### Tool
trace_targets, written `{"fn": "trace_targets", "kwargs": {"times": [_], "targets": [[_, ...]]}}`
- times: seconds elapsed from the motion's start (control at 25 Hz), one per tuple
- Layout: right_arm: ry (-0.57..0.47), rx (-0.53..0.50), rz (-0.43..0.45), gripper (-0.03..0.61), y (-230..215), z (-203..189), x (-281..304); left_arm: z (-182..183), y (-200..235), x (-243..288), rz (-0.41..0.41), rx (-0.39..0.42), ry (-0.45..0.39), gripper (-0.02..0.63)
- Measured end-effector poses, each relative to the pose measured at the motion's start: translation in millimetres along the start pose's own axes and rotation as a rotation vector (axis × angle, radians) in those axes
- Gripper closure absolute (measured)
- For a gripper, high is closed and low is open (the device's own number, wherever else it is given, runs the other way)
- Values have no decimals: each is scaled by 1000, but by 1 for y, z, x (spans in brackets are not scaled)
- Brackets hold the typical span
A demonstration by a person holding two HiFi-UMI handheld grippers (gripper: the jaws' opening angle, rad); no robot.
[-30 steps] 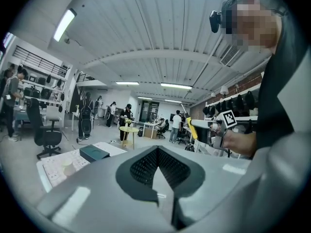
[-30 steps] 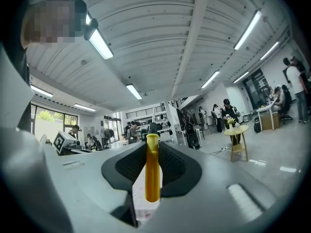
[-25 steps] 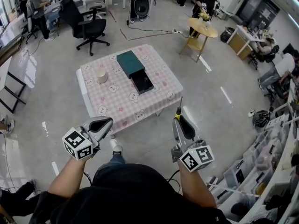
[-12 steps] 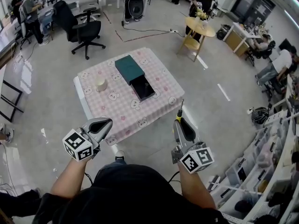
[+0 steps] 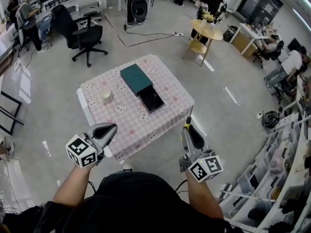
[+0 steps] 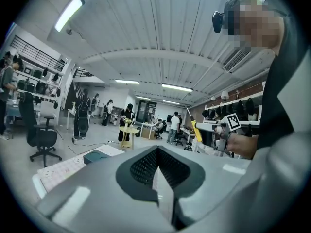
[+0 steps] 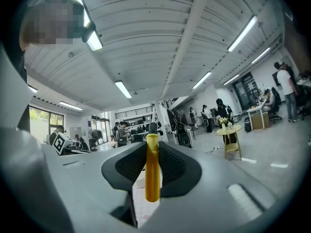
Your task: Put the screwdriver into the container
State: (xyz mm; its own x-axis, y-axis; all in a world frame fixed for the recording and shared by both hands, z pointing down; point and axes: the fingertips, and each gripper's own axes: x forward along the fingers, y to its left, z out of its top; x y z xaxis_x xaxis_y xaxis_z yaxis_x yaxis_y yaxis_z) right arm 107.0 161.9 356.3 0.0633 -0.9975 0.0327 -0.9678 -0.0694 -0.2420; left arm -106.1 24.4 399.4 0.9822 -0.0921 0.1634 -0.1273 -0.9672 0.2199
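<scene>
My right gripper [image 5: 186,126] is shut on a screwdriver [image 5: 187,118] with a yellow handle and a thin shaft that sticks out toward the table; in the right gripper view the screwdriver [image 7: 152,166] stands upright between the closed jaws. The container [image 5: 144,86] is a dark teal box with a black drawer pulled open, lying on the pink checked table [image 5: 167,111]. My left gripper [image 5: 111,128] is shut and holds nothing, near the table's front left corner. Both grippers hang in the air short of the table.
A small cream cup [image 5: 106,97] stands on the table's left part. A black office chair [image 5: 80,34] is behind the table at left, a round wooden side table [image 5: 205,32] at back right. Shelves with bins [image 5: 286,154] line the right side. People stand around.
The view has closed in on the table, which now lies nearer to both grippers. The grippers keep their pose, and the screwdriver stays in the right one.
</scene>
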Motion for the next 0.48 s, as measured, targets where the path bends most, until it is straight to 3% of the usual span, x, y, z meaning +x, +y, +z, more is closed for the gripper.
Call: {"fn": "trace_targets", "kwargs": {"times": [0.48], "targets": [[-26, -22, -50, 469, 9, 5, 32, 14, 43, 2, -41, 3, -16, 614]]}}
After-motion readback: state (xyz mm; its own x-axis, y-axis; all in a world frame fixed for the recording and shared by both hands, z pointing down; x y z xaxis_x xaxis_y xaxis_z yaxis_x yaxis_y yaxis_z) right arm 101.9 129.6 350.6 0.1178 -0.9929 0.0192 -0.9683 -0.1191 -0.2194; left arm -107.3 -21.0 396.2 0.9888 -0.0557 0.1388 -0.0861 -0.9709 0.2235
